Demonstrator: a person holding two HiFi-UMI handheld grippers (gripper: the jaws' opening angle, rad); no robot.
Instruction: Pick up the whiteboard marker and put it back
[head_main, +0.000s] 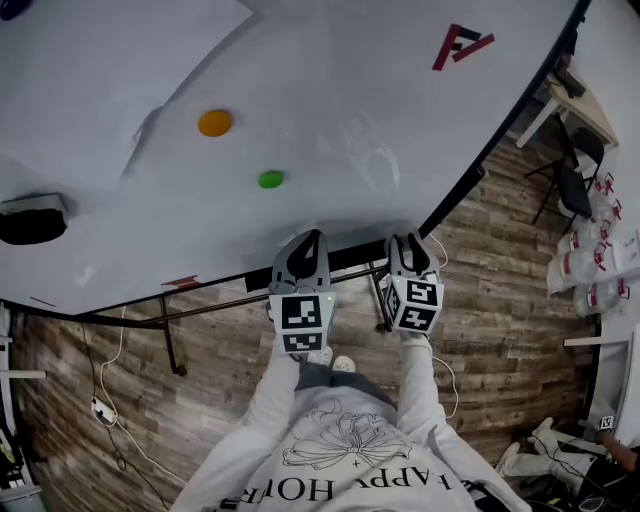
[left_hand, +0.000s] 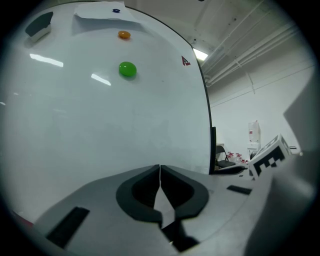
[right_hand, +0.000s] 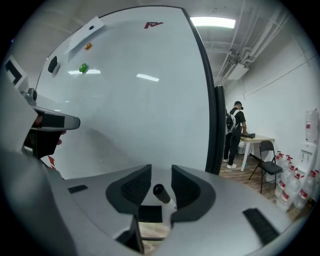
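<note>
Stands facing a whiteboard (head_main: 350, 110), both grippers raised side by side at its lower edge. Holds the left gripper (left_hand: 160, 169) closed, jaws meeting tip to tip with nothing between them. Holds the right gripper (right_hand: 161, 172) open, jaws spread apart. Has the whiteboard marker (right_hand: 161, 193) in the gap between those open jaws, black cap nearest the camera, white barrel slanting down behind it, closer to the right-hand jaw and clear of the left-hand one. Faces a green magnet (head_main: 270, 180) and an orange magnet (head_main: 214, 123) higher on the whiteboard, well apart from both grippers.
</note>
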